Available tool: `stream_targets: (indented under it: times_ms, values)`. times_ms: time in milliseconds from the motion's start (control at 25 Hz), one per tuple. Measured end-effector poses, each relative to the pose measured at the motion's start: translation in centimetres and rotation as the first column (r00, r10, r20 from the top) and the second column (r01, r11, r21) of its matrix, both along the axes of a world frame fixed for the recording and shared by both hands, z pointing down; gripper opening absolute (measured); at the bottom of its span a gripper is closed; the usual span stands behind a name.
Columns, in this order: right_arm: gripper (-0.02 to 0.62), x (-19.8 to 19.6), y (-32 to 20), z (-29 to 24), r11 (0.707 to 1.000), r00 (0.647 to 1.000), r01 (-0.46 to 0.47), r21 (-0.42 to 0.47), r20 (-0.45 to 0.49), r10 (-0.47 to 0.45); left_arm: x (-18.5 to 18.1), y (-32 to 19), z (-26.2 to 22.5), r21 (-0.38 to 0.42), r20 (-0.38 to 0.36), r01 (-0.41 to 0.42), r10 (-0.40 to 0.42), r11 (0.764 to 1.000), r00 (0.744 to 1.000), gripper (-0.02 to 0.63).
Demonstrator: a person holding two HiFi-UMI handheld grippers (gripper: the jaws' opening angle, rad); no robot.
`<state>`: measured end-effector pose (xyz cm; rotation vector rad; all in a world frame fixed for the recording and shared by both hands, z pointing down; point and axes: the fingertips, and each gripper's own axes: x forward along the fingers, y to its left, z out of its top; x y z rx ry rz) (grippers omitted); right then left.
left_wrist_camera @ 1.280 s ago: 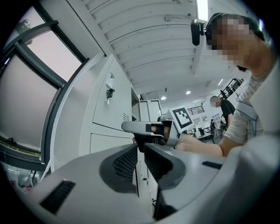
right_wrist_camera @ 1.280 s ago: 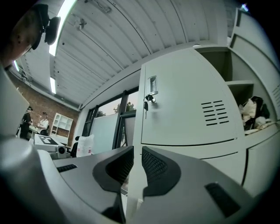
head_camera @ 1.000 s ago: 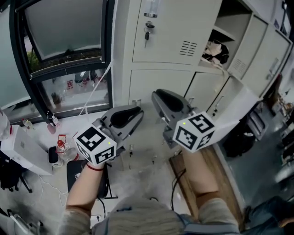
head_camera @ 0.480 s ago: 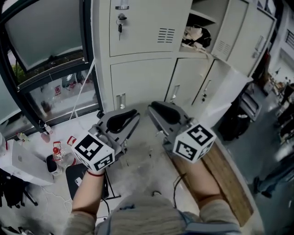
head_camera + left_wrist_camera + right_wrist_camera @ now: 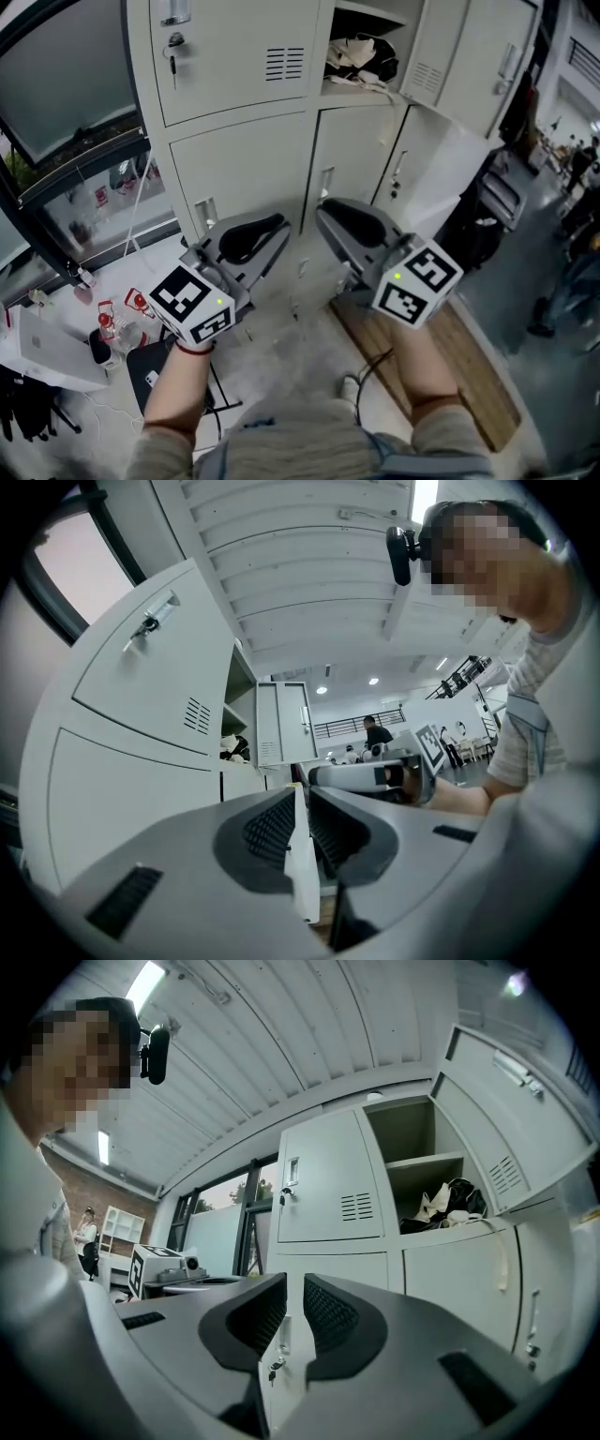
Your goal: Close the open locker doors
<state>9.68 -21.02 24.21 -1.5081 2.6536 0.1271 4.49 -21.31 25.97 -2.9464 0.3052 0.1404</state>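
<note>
Both grippers are hovering side by side in front of the lockers [image 5: 234, 159], pointing at them and touching nothing.

The left gripper [image 5: 269, 234] is holding its jaws nearly together, with only a thin slit between the ribbed pads and nothing gripped. A white strip is showing through that slit; it looks like the edge of the open lower door, well beyond the jaws.

The right gripper [image 5: 337, 214] is doing the same. Its jaws are a narrow gap apart and released, with nothing between the pads. Through the gap a closed lower door and its small key are showing, farther off.

Two doors are standing open. The upper door [image 5: 427, 47], the one with vent slots, is swinging out to the right of its open compartment [image 5: 366, 19]. A dark bag [image 5: 361, 56] with light cloth is sitting at that compartment's front edge, and a strap is hanging over the edge. Below and to the right, the lower door [image 5: 450, 173] is sticking out toward the person, near the right gripper but apart from it.

The upper left door [image 5: 234, 56] is closed, with a key [image 5: 172, 42] hanging in its lock.

A wooden board [image 5: 450, 356] is lying on the floor under the right forearm.
</note>
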Motion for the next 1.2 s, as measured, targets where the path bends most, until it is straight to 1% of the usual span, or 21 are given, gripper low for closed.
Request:
stream_targets:
  times_ms: [160, 520, 800, 1000, 1200]
  values:
    - [0.052, 4.9, 0.5, -0.4, 1.0, 1.0, 0.001, 0.002, -0.005, -0.001, 4.9, 0.0, -0.5, 0.004, -0.01, -0.002, 0.002, 1.0, 1.0, 0.04]
    - [0.052, 17.9, 1.5, -1.9, 1.0, 1.0, 0.014, -0.009, -0.016, -0.014, 18.6, 1.1, -1.8, -0.013, -0.016, -0.035, 0.034, 0.999, 0.999, 0.04]
    - [0.053, 26.8, 2.9, -3.5, 0.998, 0.999, 0.048, -0.03, -0.013, -0.048, 28.0, 2.9, -4.1, 0.015, -0.02, -0.053, 0.053, 0.998, 0.998, 0.04]
    - [0.053, 32.4, 3.6, -4.0, 0.999, 0.999, 0.037, -0.035, -0.012, -0.038, 33.3, 3.7, -4.5, 0.019, -0.016, -0.06, 0.06, 0.998, 0.998, 0.04]
    - [0.054, 36.8, 4.1, -4.4, 0.998, 0.999, 0.035, -0.048, -0.012, -0.035, 36.9, 4.1, -4.7, 0.014, -0.015, -0.062, 0.062, 0.998, 0.998, 0.04]
